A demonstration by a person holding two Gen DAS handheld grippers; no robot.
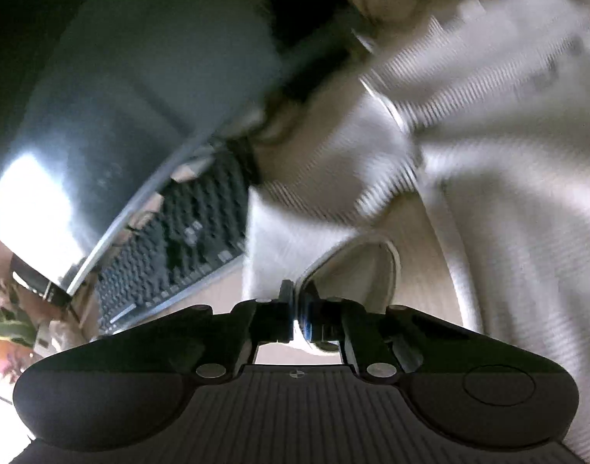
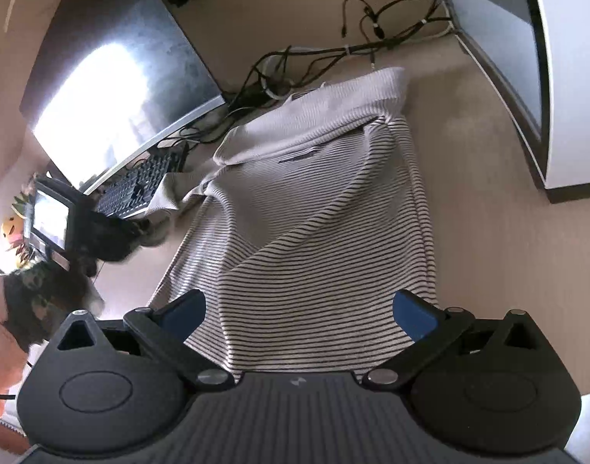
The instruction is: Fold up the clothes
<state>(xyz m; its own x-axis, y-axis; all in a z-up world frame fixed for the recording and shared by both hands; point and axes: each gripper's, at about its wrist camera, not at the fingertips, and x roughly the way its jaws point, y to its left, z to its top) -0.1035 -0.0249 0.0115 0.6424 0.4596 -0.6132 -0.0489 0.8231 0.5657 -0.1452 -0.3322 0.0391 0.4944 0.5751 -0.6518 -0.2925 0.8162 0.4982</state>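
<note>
Left wrist: left gripper pinches striped shirt

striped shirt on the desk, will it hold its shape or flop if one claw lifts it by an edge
The striped shirt will likely flop: it already lies in soft folds and ridges on the desk. It looks like thin knit, so probably light. The left claw is pinched on a fabric edge, and the cloth drapes away from it rather than standing stiff.

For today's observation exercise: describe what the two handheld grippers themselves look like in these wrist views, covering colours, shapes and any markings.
Both are matte black plastic. The left gripper has a ribbed central plate, rounded lobes either side, silver round pivot pins, a raised disc on one lobe and a small circular cross mark. The right gripper matches, with triangular cut-outs, angled linkage arms, a pale central emblem and blue pads on its fingers.
</note>
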